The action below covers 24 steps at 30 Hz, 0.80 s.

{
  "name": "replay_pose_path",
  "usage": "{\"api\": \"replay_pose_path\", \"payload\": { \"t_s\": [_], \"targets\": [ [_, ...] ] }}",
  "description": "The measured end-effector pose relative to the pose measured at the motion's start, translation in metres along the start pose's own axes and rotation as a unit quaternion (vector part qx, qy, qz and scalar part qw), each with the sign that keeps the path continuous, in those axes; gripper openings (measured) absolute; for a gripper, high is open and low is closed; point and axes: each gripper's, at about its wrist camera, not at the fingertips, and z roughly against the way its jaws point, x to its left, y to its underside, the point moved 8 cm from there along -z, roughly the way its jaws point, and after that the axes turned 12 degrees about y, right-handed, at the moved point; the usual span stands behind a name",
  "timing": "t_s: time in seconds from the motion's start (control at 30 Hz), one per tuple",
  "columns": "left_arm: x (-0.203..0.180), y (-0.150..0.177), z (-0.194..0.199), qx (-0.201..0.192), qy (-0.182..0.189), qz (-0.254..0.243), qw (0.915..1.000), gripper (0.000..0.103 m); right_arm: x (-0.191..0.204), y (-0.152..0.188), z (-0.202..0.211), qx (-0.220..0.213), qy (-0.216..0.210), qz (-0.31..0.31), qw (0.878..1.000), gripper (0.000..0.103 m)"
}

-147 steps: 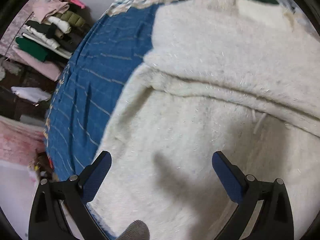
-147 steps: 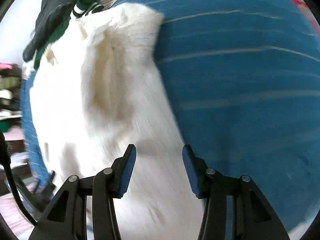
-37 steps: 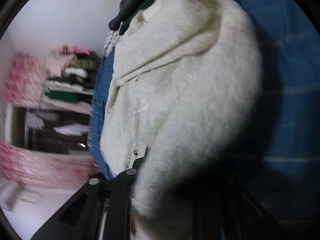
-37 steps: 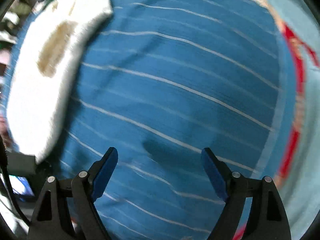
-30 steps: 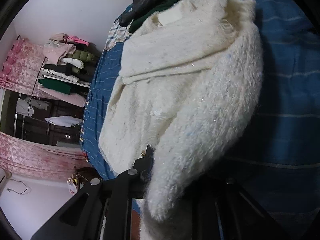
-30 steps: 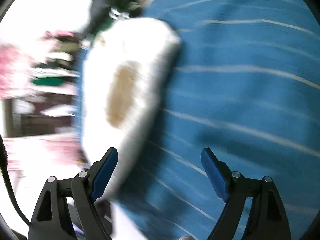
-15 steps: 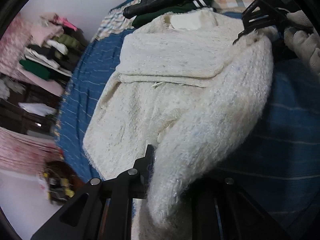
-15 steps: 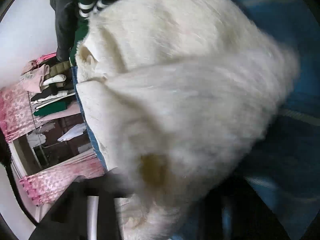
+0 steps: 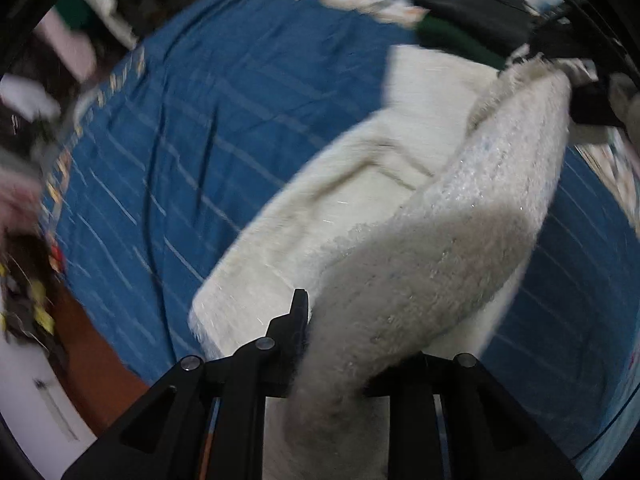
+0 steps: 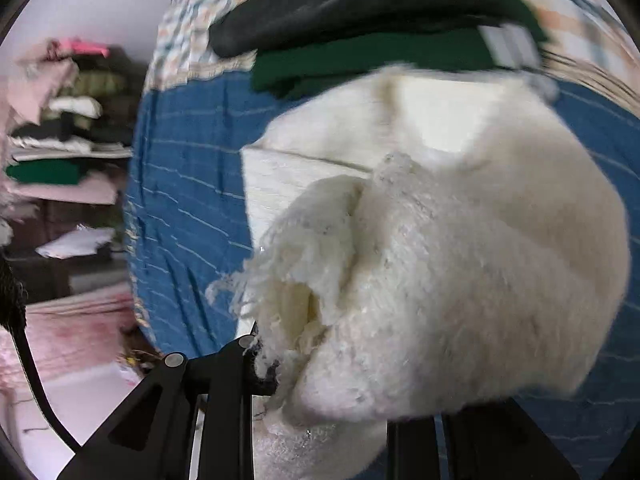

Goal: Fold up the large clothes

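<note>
Close up, the left gripper (image 9: 340,344) has a thick fold of the fluffy white sweater (image 9: 420,264) between its two black fingers, and its jaws are opening a little, so the grip is getting loose. The sweater could slip out here and flop down before the fold is laid flat.

The right gripper (image 10: 320,364) is closing on the other end of the same sweater, where the frayed edge (image 10: 288,276) sticks out. The fuzzy cloth hides most of its fingers (only the left one shows). It may have pinched just the loose threads and not the thick part. If so, the edge could pull free when the hands move.

A bit farther off, the rest of the sweater lies on the blue striped bedsheet (image 9: 192,128). One side is lifted and the other is flat. Both views are blurry, and a fast swing could drag the flat part and bunch it up, so the fold would come out crooked.

Farther back, a dark green garment (image 10: 360,64) and a black garment (image 10: 340,4) lie right at the top edge of the sweater. The lifted side could land on them or push them.

Far away, a shelf of folded clothes (image 10: 60,120) stands by the wall, well out of the way.
</note>
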Motion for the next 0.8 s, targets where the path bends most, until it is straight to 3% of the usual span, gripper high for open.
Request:
{"api": "replay_pose_path", "payload": {
  "t_s": [0.13, 0.23, 0.3, 0.4, 0.5, 0.6, 0.7, 0.8],
  "targets": [
    [0.058, -0.008, -0.043, 0.027, 0.027, 0.057, 0.9977, 0.026, 0.047, -0.017, -0.064, 0.029, 0.061, 0.027, 0.997, 0.029],
    [0.083, 0.0, -0.058, 0.027, 0.054, 0.096, 0.9935, 0.037, 0.069, -0.024, -0.098, 0.059, 0.111, 0.052, 0.991, 0.043],
    [0.092, 0.005, -0.051, 0.012, 0.074, 0.125, 0.9893, 0.05, 0.085, -0.029, -0.107, 0.074, 0.126, 0.07, 0.987, 0.05],
    [0.106, 0.014, -0.034, -0.009, 0.072, 0.158, 0.9847, 0.063, 0.101, -0.03, -0.085, 0.067, 0.078, 0.093, 0.99, 0.06],
    [0.119, 0.026, -0.028, -0.004, 0.063, 0.177, 0.9822, 0.065, 0.097, -0.032, -0.037, 0.023, 0.0, 0.087, 0.996, 0.06],
    [0.125, 0.037, -0.029, 0.004, 0.055, 0.184, 0.9814, 0.065, 0.069, -0.05, -0.019, -0.017, 0.011, 0.045, 0.999, 0.06],
    [0.123, 0.045, -0.039, 0.017, 0.051, 0.178, 0.9825, 0.065, 0.055, -0.075, -0.055, -0.006, 0.012, 0.017, 1.0, 0.059],
    [0.12, 0.041, -0.048, 0.025, 0.042, 0.168, 0.9845, 0.065, 0.065, -0.092, -0.118, 0.034, 0.027, 0.05, 0.998, 0.06]
  ]
}}
